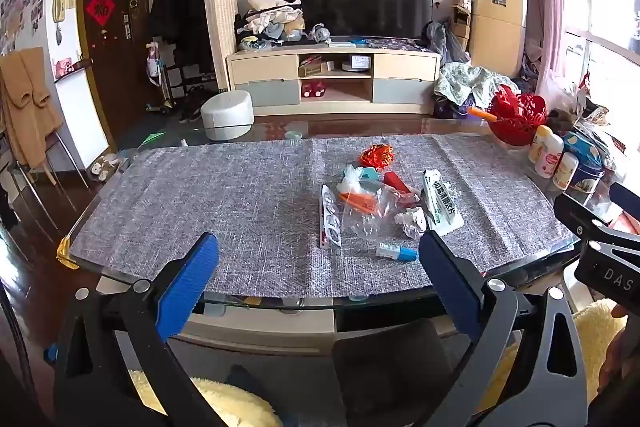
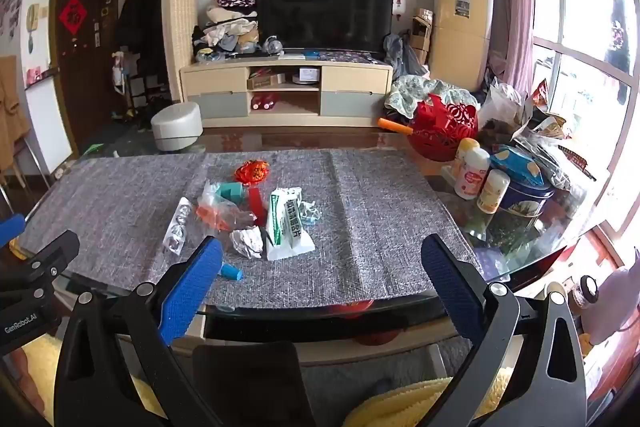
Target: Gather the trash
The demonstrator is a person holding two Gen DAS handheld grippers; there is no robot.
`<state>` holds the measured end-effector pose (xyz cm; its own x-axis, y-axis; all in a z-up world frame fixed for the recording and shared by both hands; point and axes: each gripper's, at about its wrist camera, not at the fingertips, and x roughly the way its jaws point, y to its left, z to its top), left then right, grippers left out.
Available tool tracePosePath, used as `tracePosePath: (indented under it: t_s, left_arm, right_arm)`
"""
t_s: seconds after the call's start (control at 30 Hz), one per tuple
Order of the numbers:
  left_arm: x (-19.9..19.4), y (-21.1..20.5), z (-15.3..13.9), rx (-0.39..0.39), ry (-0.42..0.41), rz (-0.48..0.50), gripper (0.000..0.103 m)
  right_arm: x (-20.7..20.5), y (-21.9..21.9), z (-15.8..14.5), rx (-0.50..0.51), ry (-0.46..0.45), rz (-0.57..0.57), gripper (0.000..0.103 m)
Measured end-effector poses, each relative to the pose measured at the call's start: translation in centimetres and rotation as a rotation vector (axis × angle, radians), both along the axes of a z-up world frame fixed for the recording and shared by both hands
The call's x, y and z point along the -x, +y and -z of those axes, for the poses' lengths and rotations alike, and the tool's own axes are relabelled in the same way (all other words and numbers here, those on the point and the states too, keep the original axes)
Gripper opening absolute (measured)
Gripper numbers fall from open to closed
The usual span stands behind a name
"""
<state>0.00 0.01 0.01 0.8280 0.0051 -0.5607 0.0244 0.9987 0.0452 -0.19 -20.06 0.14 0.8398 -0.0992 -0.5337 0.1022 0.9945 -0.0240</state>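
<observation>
A heap of trash lies on the grey table mat (image 1: pixel 224 195) (image 2: pixel 376 211): a white and green packet (image 1: pixel 440 203) (image 2: pixel 286 223), a crumpled paper ball (image 1: pixel 412 221) (image 2: pixel 248 241), clear plastic wrap (image 1: pixel 368 215) with an orange piece (image 2: pixel 212 217), an empty blister strip (image 1: pixel 330 217) (image 2: pixel 178 227), a red crinkled wrapper (image 1: pixel 376 155) (image 2: pixel 253 171) and a small blue tube (image 1: pixel 396 251) (image 2: pixel 231 271). My left gripper (image 1: pixel 320 259) hangs open over the near table edge, left of the heap. My right gripper (image 2: pixel 322 263) is open too, just short of the heap. Neither holds anything.
At the table's right end stand a red cut-out basket (image 1: pixel 516 119) (image 2: pixel 446 131), white bottles (image 1: pixel 554 157) (image 2: pixel 472 173), a blue tin (image 2: pixel 524 203) and snack bags (image 2: pixel 536 131). A dark chair back (image 1: pixel 400 375) (image 2: pixel 248 383) stands below the glass table edge. A TV cabinet (image 1: pixel 336 83) lies beyond.
</observation>
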Motion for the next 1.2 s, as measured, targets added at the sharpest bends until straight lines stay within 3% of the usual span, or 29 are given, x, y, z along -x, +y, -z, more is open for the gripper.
tracePosePath:
  t_s: [1.2]
  left_arm:
    - [0.09,-0.1,-0.21,0.002,-0.001,-0.004,0.095]
  right_arm:
    - [-0.28,-0.15,0.25,-0.017,0.025,-0.021,0.1]
